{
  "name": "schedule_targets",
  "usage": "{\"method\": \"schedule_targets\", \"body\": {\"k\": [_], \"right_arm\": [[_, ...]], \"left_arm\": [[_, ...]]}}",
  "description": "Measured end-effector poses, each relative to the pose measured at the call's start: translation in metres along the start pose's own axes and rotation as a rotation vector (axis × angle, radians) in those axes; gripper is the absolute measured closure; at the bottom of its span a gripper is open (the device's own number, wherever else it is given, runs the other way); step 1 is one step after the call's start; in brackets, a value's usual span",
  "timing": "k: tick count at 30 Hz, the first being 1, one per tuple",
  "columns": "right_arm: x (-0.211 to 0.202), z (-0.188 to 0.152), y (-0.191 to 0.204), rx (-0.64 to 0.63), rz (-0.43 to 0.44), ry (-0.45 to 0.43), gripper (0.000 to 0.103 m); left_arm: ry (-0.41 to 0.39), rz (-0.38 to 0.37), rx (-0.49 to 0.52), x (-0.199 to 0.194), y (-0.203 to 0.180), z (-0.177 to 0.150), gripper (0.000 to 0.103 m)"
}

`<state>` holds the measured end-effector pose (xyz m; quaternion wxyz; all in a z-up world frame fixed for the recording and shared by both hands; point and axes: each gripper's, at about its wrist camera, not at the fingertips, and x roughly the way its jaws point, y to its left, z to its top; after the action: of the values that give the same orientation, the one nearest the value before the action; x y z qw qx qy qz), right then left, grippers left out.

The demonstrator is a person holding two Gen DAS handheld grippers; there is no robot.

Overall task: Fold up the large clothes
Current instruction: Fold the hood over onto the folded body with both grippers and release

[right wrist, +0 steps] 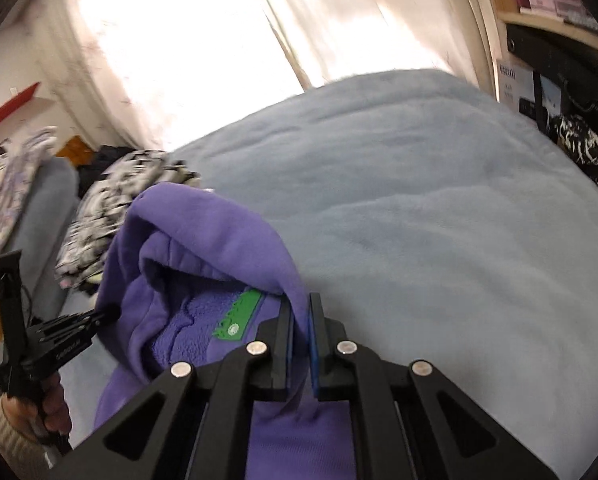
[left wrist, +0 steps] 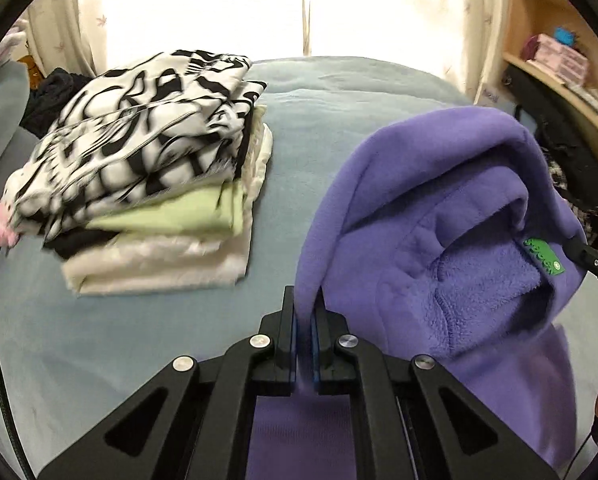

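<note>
Purple fleece hoodie (left wrist: 439,248) is held up off the blue-grey bed cover (left wrist: 319,120) by both tongs, hood drooping open between them. Left gripper (left wrist: 305,320) is clamped narrow on the hoodie's left edge; fabric runs straight down between the blue pads and hangs under the jaws. Right gripper (right wrist: 301,320) is likewise pinched on the opposite edge of the neck opening, cloth folded over the left finger and squeezed between both. Green neck label (right wrist: 239,316) sits just left of the right gripper's fingers, inside the collar; in the left wrist view it shows on the far right, next to the tip of the other tool. Fuzzy inner lining faces up toward both cameras. The lower body of the garment trails below the jaws, out of frame.

Stack of folded clothes (left wrist: 151,184), zebra print piece on top, pale green and white below, sits on the bed cover left of the hoodie, well apart from it. Curtain (left wrist: 203,8) is behind the bed, shelf (left wrist: 559,64) at right. A person's hand (right wrist: 47,404) grips the left tool's handle, cream sleeve at the wrist.
</note>
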<state>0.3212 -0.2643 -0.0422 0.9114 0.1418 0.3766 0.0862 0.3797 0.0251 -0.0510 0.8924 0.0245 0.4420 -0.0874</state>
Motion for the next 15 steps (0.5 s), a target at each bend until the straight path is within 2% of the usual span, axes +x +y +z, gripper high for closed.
{"method": "schedule_targets", "body": {"k": [2, 4, 7, 10, 13, 15], "right_arm": [[-0.025, -0.02, 0.009, -0.02, 0.019, -0.01, 0.098], [-0.047, -0.044, 0.012, -0.027, 0.038, -0.001, 0.097], [-0.07, -0.094, 0.003, -0.024, 0.048, 0.069, 0.092], [-0.077, -0.136, -0.008, -0.023, 0.003, 0.138, 0.089], [-0.084, -0.171, -0.024, 0.033, -0.011, 0.188, 0.089], [-0.089, -0.181, -0.029, 0.08, 0.004, 0.192, 0.089]], "left_arm": [[-0.009, -0.022, 0.001, -0.021, 0.004, -0.024, 0.1], [-0.009, -0.053, 0.015, -0.042, 0.019, -0.061, 0.1], [0.045, -0.104, -0.001, -0.061, 0.034, -0.117, 0.099], [0.116, -0.095, -0.05, -0.064, 0.049, -0.175, 0.099], [0.173, -0.099, -0.103, -0.063, 0.071, -0.212, 0.099], [0.198, -0.1, -0.137, -0.065, 0.083, -0.229, 0.099]]}}
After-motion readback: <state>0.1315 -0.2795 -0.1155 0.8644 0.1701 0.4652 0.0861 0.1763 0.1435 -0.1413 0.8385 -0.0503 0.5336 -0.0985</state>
